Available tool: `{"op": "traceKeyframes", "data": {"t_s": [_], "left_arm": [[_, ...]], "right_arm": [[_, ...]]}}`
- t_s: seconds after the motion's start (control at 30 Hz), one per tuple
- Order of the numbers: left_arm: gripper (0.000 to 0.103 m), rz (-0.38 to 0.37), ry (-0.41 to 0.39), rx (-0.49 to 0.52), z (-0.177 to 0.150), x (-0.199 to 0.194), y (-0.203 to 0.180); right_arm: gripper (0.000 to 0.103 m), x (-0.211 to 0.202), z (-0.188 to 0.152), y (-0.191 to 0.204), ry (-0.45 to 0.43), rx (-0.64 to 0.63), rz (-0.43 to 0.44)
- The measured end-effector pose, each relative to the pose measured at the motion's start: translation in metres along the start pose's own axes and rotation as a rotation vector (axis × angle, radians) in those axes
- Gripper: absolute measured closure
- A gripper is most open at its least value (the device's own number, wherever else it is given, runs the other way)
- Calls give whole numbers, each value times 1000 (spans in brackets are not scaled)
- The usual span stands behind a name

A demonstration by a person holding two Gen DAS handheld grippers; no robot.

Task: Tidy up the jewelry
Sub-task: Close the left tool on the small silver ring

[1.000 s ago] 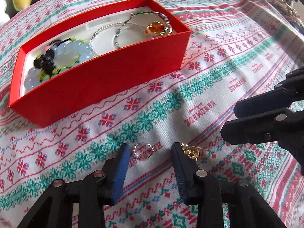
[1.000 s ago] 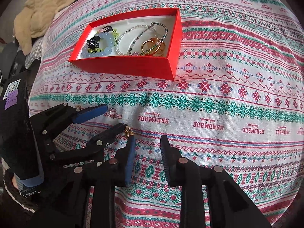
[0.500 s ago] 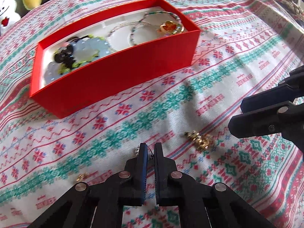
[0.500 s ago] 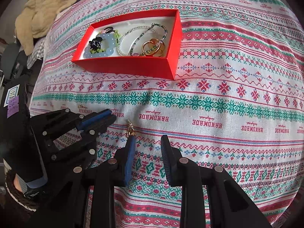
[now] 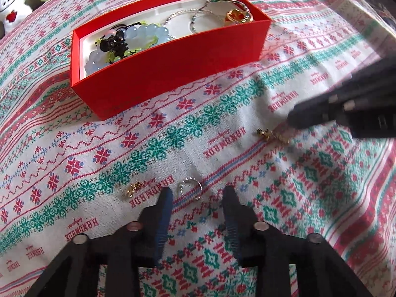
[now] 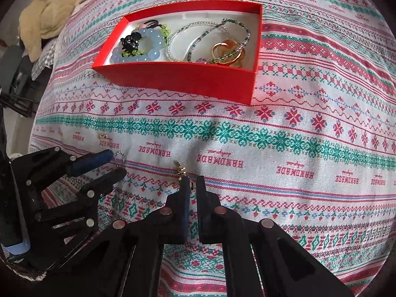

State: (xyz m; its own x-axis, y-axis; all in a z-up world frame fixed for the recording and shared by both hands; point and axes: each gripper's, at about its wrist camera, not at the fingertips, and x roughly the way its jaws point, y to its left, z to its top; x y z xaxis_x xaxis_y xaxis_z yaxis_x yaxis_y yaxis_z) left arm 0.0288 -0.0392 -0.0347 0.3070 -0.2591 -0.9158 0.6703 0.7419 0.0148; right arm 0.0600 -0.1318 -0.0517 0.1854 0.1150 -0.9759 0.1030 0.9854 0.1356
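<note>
Left gripper (image 5: 196, 195) reopened since half a second ago, silver ring (image 5: 190, 187) released on cloth, right gripper (image 6: 193, 182) nearly closed at gold charm (image 6: 180, 170), grasp unclear, small gold earring (image 5: 133, 188) plain only in left view

1 red box (image 5: 173, 74). 3 loose pieces on the cloth (image 5: 321, 198): 1 silver ring (image 5: 190, 188), 2 small gold pieces, one near left (image 5: 133, 189), one right (image 5: 272, 135). In the box: 1 pale blue bead bracelet (image 6: 143, 47), 2 thin bead strands (image 6: 198, 37), gold rings far right (image 6: 227, 52), exact count unclear. 2 grippers, left (image 5: 198, 195) and right (image 6: 194, 182).
</note>
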Motion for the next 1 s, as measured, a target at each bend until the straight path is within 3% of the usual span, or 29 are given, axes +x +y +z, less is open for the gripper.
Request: {"op": "traceKeyframes", "data": {"t_s": [0.17, 0.37, 0.4, 0.47, 0.5, 0.57, 0.67, 0.9, 1.0], "left_arm": [[64, -11, 2, 3, -5, 2, 1], [65, -29, -4, -27, -5, 12, 4], [67, -36, -5, -38, -4, 13, 6], [76, -37, -9, -59, -3, 14, 9], [79, -29, -9, -62, -2, 15, 9], [95, -5, -3, -61, -2, 15, 10], [101, 0, 4, -66, -1, 15, 10], [102, 5, 5, -91, -3, 5, 17], [102, 13, 0, -97, -4, 2, 20]], "right_arm": [[98, -6, 0, -18, -24, 3, -120], [95, -20, -5, -29, -64, 14, -67], [92, -21, -6, -27, -66, 2, -66], [72, -21, -8, -22, -62, -20, -56], [68, -21, -9, -21, -59, -27, -48], [59, -19, -10, -16, -53, -44, -40], [59, -17, -11, -10, -45, -63, -33], [59, 0, -7, 0, -17, -76, -14], [65, 8, -3, 7, -6, -85, -9]]}}
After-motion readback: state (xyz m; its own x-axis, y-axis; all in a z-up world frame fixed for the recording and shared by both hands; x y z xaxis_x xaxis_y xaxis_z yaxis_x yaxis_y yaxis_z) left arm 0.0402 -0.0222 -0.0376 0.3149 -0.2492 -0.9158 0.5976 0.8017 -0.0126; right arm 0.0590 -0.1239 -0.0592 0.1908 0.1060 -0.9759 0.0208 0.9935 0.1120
